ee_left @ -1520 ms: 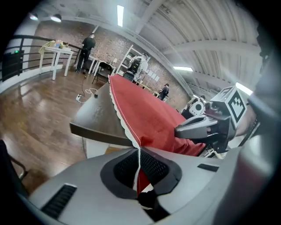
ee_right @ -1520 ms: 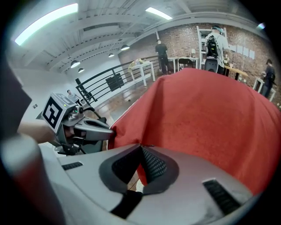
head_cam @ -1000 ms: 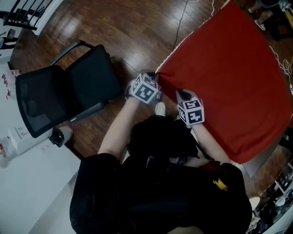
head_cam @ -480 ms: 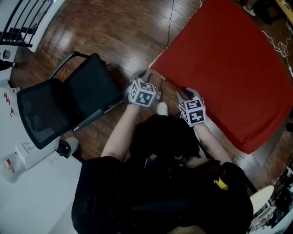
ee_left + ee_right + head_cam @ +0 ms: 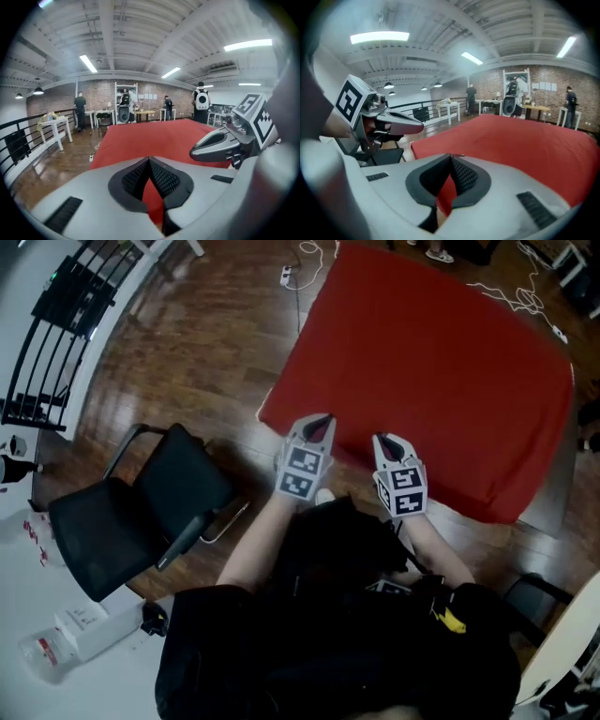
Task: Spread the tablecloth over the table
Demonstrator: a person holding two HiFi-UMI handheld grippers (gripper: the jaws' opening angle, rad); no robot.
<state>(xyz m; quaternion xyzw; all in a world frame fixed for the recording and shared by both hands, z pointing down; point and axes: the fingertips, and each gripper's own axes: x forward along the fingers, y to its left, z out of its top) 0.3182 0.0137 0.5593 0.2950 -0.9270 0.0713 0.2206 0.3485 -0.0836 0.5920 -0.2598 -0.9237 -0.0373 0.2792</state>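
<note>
1. Release is the main change. A second ago the left gripper [image 5: 321,420] and the right gripper [image 5: 385,440] sat low at the near left corner of the red tablecloth [image 5: 422,371], drawing it toward the person. Now both hang raised over its near edge, side by side, pointing across it.
2. Both pairs of jaws have just been closing after a brief opening, and in each gripper view the pads now meet at the tips. The red in the wedge behind the tips looks like cloth lying beyond and below, not a pinched fold. I judge both grippers pressed together on nothing.
3. The tablecloth lies flat and smooth over the table [image 5: 553,486]. Only a grey strip beside the cloth's right edge seems to show of the table, and I cannot be sure it is bare tabletop.
4. The near left corner is no longer gathered at the jaws and drops off the table's edge on its own.
5. For the task, the spreading reads as essentially finished: cloth laid, grip let go, hands drawn back. What may remain is a small pull toward the right side, if that strip is indeed uncovered.
6. The black chair [image 5: 141,512] stands well apart on the left, not touching the cloth.
</note>
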